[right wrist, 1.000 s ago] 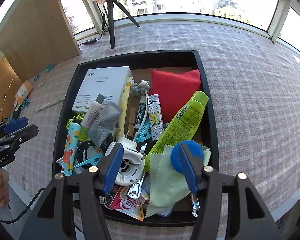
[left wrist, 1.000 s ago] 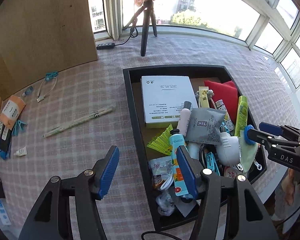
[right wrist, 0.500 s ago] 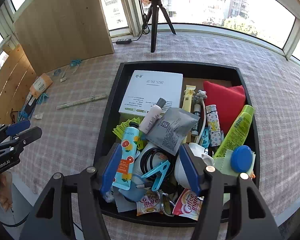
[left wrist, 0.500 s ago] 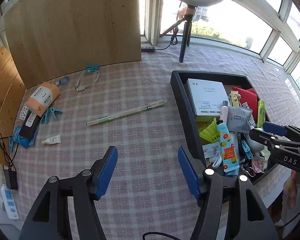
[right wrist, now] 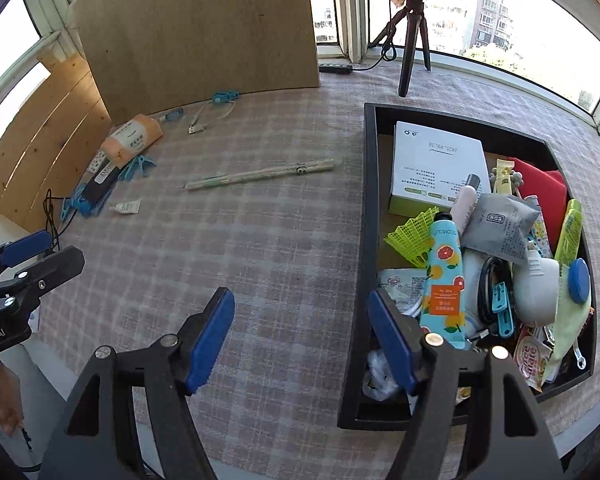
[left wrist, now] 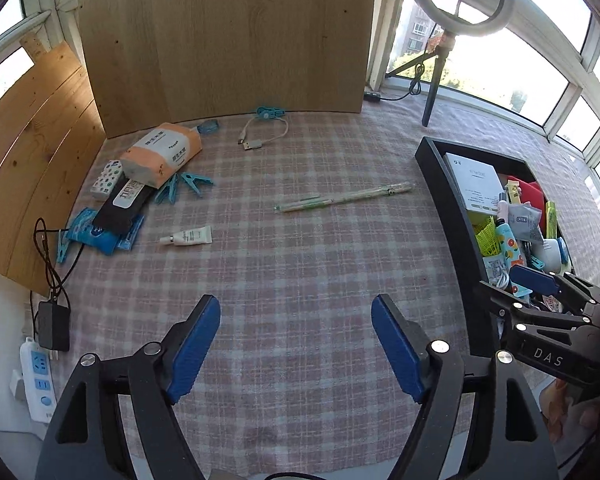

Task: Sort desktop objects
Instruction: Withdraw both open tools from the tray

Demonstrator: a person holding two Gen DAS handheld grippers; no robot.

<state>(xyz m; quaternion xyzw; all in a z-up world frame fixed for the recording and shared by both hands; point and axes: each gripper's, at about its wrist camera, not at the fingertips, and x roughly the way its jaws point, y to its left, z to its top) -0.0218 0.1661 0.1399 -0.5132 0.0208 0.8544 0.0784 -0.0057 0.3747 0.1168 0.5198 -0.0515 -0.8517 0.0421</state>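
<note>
A black tray full of small items stands on the checked cloth at the right; it also shows in the left wrist view. On the cloth lie a long pale pen, a small white tube, a tissue pack, blue clips, a white cable and blue packets. My left gripper is open and empty above bare cloth. My right gripper is open and empty over the tray's left wall.
A wooden board stands at the back and another at the left. A ring light on a tripod stands behind the tray. A power strip and black adapter hang off the table's left edge.
Both grippers have swung left and pulled back from the tray, so more of the cloth and the loose items at the left now show. Both stay open and empty.
</note>
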